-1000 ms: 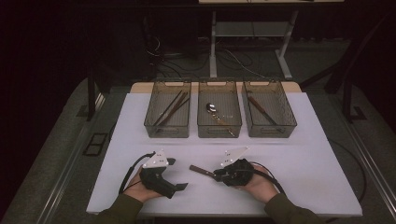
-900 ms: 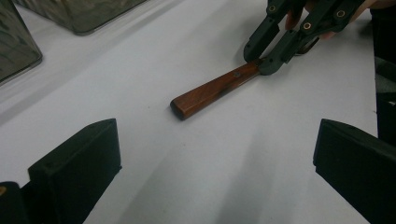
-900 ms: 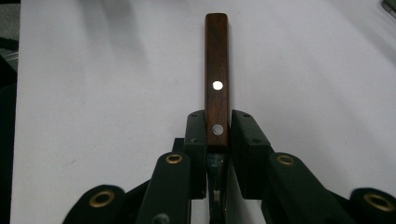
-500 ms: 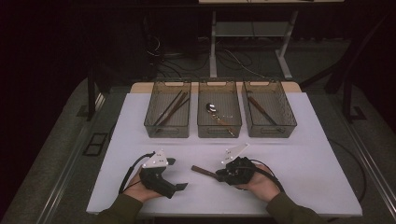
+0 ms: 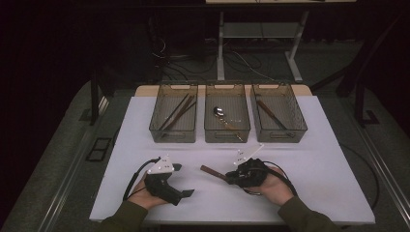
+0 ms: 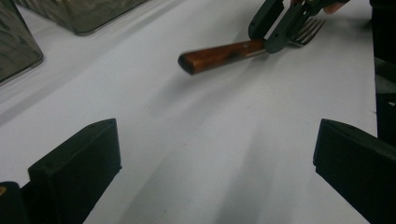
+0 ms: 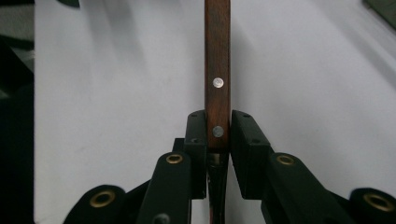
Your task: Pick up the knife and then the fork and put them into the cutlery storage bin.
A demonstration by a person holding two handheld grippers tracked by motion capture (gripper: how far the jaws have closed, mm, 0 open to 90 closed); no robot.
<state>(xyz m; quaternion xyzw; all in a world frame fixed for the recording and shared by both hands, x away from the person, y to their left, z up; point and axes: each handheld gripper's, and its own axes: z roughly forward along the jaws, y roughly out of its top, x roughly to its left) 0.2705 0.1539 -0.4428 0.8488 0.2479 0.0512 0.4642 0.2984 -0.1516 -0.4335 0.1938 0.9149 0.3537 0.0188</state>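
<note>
Wooden-handled fork sits clamped in my right hand-held gripper, handle jutting out ahead of it just above the desk. My left hand-held gripper rests wide, empty. Held so near the neck, it may pivot and slip.

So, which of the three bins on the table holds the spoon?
The middle bin: a metal spoon lies in it. The left bin and the right bin hold only dark, stick-like utensils.
</note>
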